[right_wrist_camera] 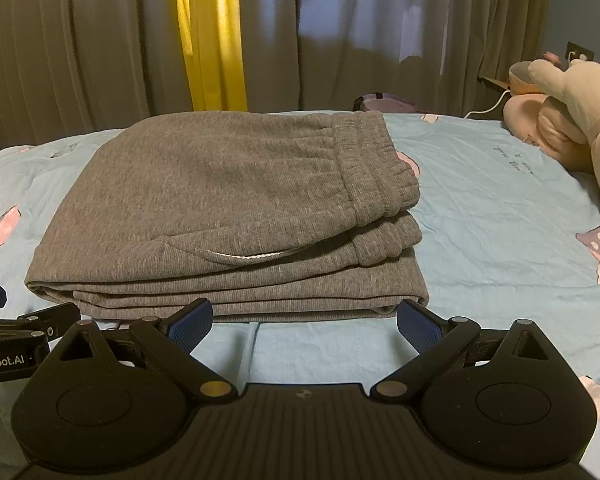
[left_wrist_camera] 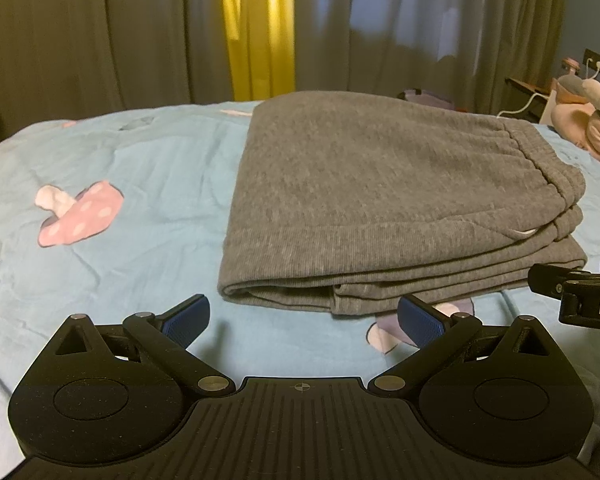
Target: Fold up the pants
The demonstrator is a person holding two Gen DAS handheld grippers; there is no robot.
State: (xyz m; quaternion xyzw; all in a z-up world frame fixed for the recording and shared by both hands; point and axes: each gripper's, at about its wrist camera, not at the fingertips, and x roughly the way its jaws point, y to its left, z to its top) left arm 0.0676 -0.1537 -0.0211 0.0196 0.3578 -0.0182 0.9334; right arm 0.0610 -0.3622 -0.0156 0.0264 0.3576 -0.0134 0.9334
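So: grey pants (right_wrist_camera: 228, 216) lie folded in a stack on the blue sheet (right_wrist_camera: 500, 240), just ahead of both grippers. Left gripper (left_wrist_camera: 304, 318) and right gripper (right_wrist_camera: 305, 322) spread wide, holding nothing, fingertips short of the near folded edge. Bare sheet either side.

Grey curtains (left_wrist_camera: 120, 28) hang behind blue bedsheet (left_wrist_camera: 120, 168).

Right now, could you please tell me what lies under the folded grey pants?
The folded grey knit pants rest on a light blue mushroom-print bedsheet. A pink mushroom print peeks out beside the waistband; anything beneath is covered.
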